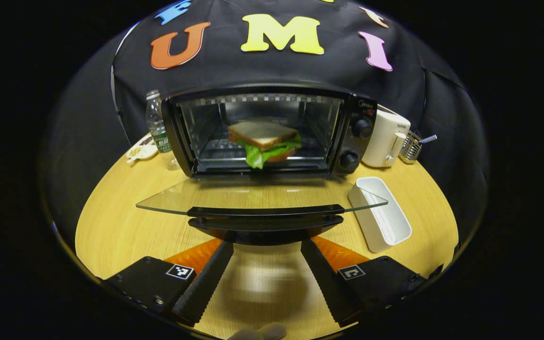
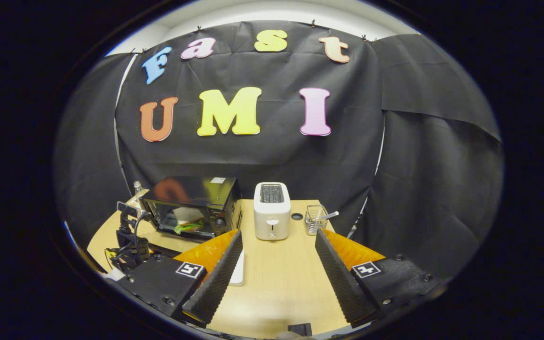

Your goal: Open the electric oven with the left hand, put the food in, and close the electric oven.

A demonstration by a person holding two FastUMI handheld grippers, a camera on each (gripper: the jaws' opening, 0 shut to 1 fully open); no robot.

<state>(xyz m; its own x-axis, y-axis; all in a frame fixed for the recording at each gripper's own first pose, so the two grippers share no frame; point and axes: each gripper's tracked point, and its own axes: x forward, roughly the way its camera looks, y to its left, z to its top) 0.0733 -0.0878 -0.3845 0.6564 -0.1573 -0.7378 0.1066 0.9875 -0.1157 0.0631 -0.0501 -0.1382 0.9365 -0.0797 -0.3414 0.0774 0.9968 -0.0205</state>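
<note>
Left claw (image 1: 266, 276) gapes before oven door (image 1: 262, 196).

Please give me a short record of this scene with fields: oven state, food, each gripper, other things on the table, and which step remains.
oven: electric oven on the wooden table, glass door folded down, fully open
food: sandwich with lettuce, on the rack inside
left gripper: open, just in front of the door handle, holding nothing
right gripper: open, empty, back from the oven
other things: white toaster, wire basket, white tray, water bottle
remaining step: close the door
</note>
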